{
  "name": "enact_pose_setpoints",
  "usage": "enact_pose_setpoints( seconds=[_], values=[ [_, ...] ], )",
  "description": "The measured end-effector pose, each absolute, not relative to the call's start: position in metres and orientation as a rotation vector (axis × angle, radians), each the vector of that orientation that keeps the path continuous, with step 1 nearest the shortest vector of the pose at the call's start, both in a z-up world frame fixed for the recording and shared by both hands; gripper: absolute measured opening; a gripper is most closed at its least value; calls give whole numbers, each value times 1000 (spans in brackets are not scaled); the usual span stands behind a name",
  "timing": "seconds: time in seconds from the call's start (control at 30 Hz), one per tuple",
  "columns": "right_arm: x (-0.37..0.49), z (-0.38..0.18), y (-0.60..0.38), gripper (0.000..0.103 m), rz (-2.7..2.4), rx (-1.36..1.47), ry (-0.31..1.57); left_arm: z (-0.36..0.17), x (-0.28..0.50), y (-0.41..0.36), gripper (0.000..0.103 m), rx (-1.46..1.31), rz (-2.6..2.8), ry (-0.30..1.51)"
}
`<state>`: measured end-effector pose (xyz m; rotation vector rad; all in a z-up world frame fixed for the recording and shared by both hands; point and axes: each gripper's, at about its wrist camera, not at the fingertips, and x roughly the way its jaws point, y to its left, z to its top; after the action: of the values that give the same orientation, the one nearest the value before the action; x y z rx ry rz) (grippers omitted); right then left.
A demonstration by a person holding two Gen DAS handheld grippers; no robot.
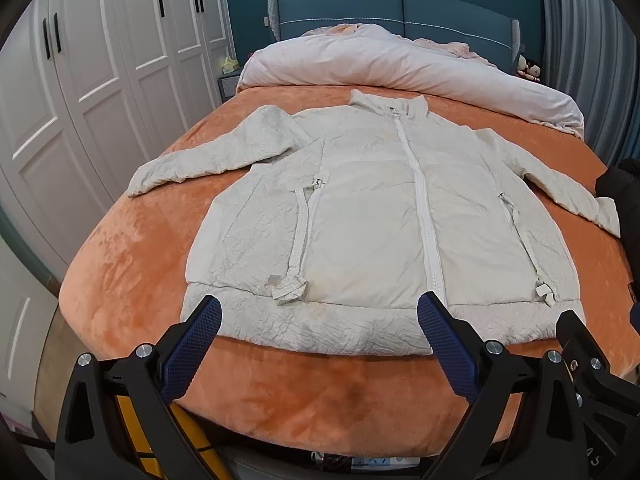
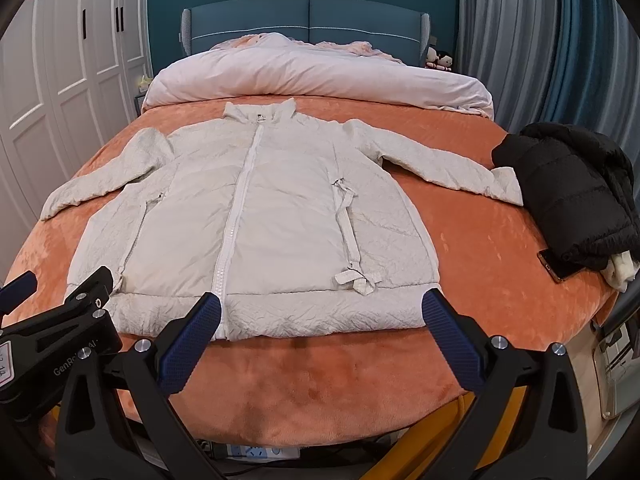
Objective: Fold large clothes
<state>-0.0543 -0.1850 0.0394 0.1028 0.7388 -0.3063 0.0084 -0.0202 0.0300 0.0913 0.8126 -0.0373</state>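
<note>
- I see one cream jacket [image 1: 372, 216] spread flat, front up, on the orange plush bedspread [image 1: 304, 400]; its fabric is crinkled and quilted, zipped shut down the middle, collar toward the headboard, hem nearest me.
- Both sleeves stretch outward; two slanted zip pockets carry loose fabric tabs.
- My left gripper [image 1: 320, 322] hangs just above the hem with its fingers spread wide, gripping nothing; the blue pads [image 1: 192, 356] are ribbed rubber on black frames.
- My right gripper [image 2: 322, 320] is likewise wide apart and empty, over the hem's right half.
- One puffy black jacket [image 2: 572, 196] sits heaped at the bed's right edge, touching the cream sleeve's cuff.
- A pale pink duvet [image 2: 312, 76] is rolled along the blue padded headboard [image 2: 308, 16].
- White panelled wardrobe doors [image 1: 100, 60] line the left wall, grey-blue curtains [image 2: 532, 44] the right.
</note>
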Motion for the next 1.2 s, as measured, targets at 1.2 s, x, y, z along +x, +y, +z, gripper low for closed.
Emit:
enact_pose_setpoints(
  seconds=[1.2],
  values=[
    [-55,33,-188,98,-306,112,748,25,8,-21,91,93,-36,822]
  ],
)
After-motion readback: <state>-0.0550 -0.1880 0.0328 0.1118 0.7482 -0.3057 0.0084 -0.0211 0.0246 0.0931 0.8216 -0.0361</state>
